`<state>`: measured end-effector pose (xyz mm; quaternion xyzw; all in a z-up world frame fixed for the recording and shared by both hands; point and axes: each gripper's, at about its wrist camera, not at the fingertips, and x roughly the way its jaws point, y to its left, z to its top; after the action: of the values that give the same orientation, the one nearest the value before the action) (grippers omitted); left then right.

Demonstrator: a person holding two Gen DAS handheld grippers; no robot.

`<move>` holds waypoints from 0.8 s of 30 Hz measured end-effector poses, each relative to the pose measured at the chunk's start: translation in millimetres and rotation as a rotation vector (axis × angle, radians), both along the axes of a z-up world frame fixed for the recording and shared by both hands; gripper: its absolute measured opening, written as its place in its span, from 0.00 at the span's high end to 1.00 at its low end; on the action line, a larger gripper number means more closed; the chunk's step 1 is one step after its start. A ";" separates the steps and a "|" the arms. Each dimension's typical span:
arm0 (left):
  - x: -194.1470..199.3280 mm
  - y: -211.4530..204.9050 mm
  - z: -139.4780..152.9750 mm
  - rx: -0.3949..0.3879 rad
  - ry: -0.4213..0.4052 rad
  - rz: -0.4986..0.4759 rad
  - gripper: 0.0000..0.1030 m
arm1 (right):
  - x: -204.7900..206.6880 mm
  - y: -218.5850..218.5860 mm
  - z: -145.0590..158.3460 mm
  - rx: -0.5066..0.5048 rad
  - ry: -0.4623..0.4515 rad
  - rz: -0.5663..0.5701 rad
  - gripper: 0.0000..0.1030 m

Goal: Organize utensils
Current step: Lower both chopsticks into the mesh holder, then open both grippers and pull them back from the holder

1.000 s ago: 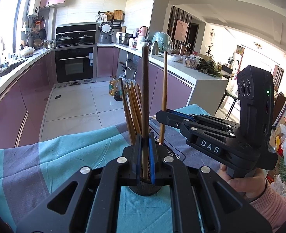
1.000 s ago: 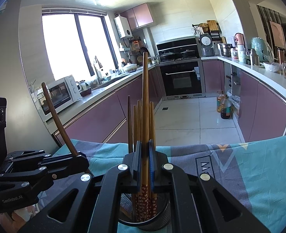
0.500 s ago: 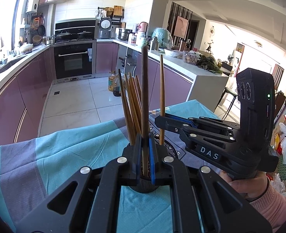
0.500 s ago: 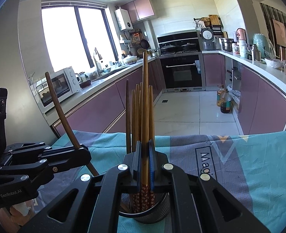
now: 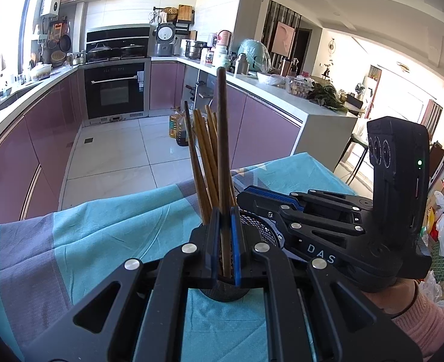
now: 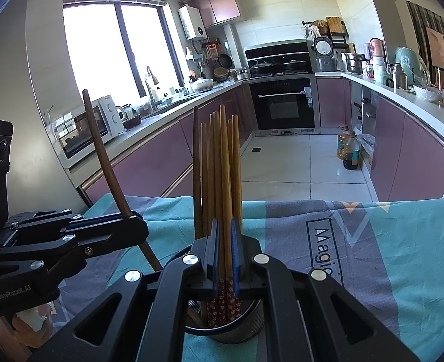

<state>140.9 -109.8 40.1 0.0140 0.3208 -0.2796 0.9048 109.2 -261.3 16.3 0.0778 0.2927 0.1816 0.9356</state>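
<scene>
Most of the sorting looks done: a bundle of light wooden chopsticks already stands upright in the mesh holder on the teal-and-grey cloth, and I judge that only the pieces in my two tools are left to settle. My left gripper has its jaws drawn narrow, the blue pads pressing either side of one dark chopstick, which rises nearly straight above the holder in my left view; from the right wrist that same stick leans, its lower end reaching down toward the holder's rim, though I cannot tell whether the tip has entered the basket or sits just outside it. My right gripper is also closed to a slim gap, and a light, patterned-end chopstick runs up between the pads directly over the holder; whether I am pinching it or merely bracketing it among its neighbours, I cannot tell. The holder stands just ahead of both tools, between them, with the two grippers close together over it. What remains, as I read it, is to lower the dark stick in beside the rest and let go with both.
</scene>
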 end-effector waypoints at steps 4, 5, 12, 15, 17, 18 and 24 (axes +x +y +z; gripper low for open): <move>4.2 -2.2 -3.8 0.007 0.004 0.004 0.92 | 0.0 0.3 -0.7 0.004 0.004 0.000 0.94; 5.5 -3.4 -4.7 0.007 0.005 0.004 0.92 | -0.5 0.1 -0.5 0.004 0.004 -0.001 0.94; 15.9 -2.0 -9.8 0.005 0.022 0.018 0.92 | -2.6 -3.1 -2.4 0.014 0.007 -0.005 0.92; 14.1 -1.6 -14.1 0.005 0.035 0.018 0.92 | -3.4 -3.9 -3.5 0.017 0.007 -0.006 0.92; 15.1 -1.5 -16.7 0.007 0.041 0.016 0.92 | -4.5 -4.3 -3.6 0.018 0.006 -0.006 0.92; 15.0 -2.0 -17.6 0.009 0.040 0.016 0.92 | -4.8 -4.4 -3.9 0.020 0.007 -0.006 0.92; 15.2 1.7 -23.4 -0.003 0.042 0.028 0.85 | -7.6 -5.4 -5.1 0.024 0.006 -0.007 0.89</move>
<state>156.1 -108.2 16.8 0.0022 0.3394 -0.2677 0.9018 101.6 -266.7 11.3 0.0904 0.2930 0.1818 0.9343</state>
